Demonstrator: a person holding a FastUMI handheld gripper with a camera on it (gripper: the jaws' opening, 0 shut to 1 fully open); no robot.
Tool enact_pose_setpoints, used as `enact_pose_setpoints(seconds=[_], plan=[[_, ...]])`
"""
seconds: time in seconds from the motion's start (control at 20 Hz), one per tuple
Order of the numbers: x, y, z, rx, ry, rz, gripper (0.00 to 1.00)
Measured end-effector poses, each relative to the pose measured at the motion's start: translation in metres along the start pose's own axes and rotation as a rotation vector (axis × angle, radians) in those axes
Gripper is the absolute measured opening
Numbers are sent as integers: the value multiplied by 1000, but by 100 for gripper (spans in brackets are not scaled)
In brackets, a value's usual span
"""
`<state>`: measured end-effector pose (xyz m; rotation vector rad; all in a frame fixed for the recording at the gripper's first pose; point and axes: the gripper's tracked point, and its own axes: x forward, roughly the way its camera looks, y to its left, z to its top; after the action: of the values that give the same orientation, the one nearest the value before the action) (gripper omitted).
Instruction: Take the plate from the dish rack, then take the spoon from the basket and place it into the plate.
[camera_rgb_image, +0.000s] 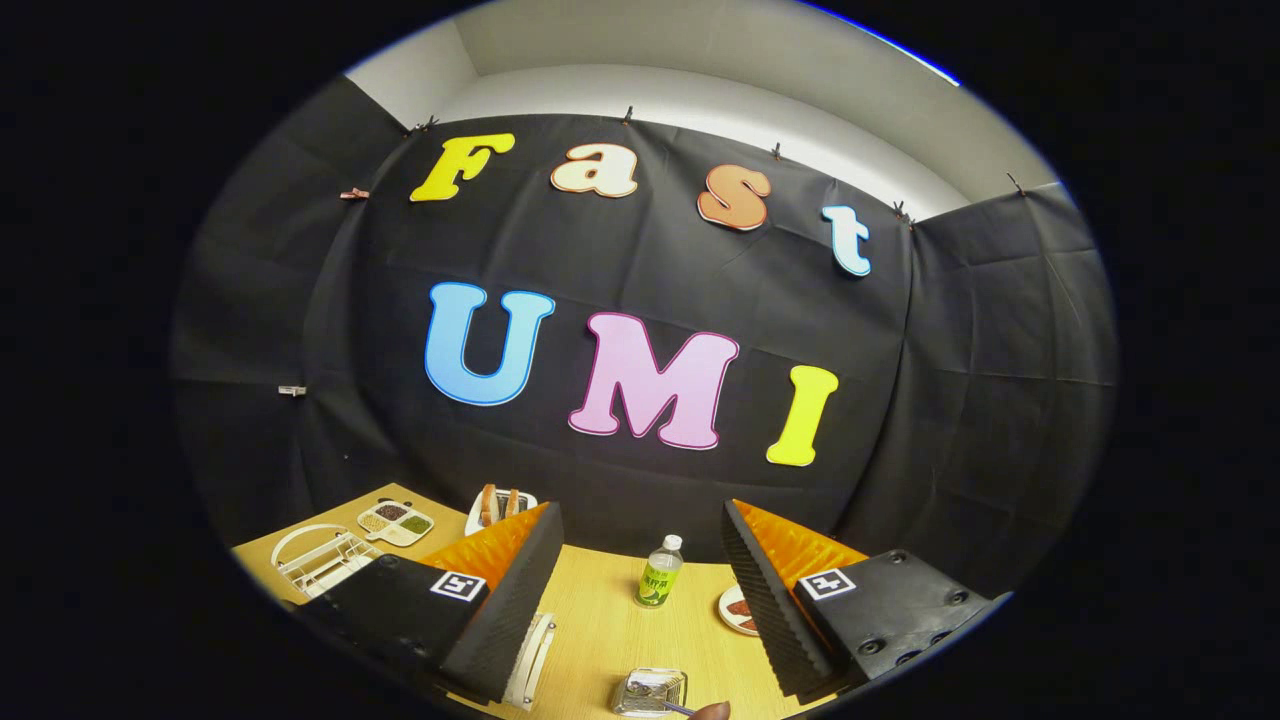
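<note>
Wooden table (600, 610): basket (650, 692) holds the spoon (672, 706) (claw (640, 590) wide, empty).

light wood table (600, 610) carries everything. far left: white wire dish rack (322, 558), with white divided tray (396, 523) of small dark and green fillings just beyond it. farther back, near cloth wall: small white holder (497, 507) with brown upright pieces. middle of table: clear bottle (659, 573) with green label and white cap, standing upright. right of bottle: small white plate (738, 610) with reddish food, partly hidden. near edge: small wire basket (650, 692) holding spoon (672, 706). white object (532, 660) lies left of basket, partly hidden.
</note>
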<state>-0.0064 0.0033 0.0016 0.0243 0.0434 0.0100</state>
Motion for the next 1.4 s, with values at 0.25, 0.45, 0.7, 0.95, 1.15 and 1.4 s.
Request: enact_pose_setpoints(seconds=[0.25, 0.45, 0.7, 0.95, 1.15, 1.4], plan=[[-2, 4, -2, 9, 19, 22, 97], [-3, 38, -11, 28, 91, 105, 97], [0, 113, -61, 66, 380, 270, 97], [8, 194, -106, 156, 633, 356, 95], [24, 230, -144, 160, 774, 338, 94], [36, 253, -198, 135, 946, 268, 89]])
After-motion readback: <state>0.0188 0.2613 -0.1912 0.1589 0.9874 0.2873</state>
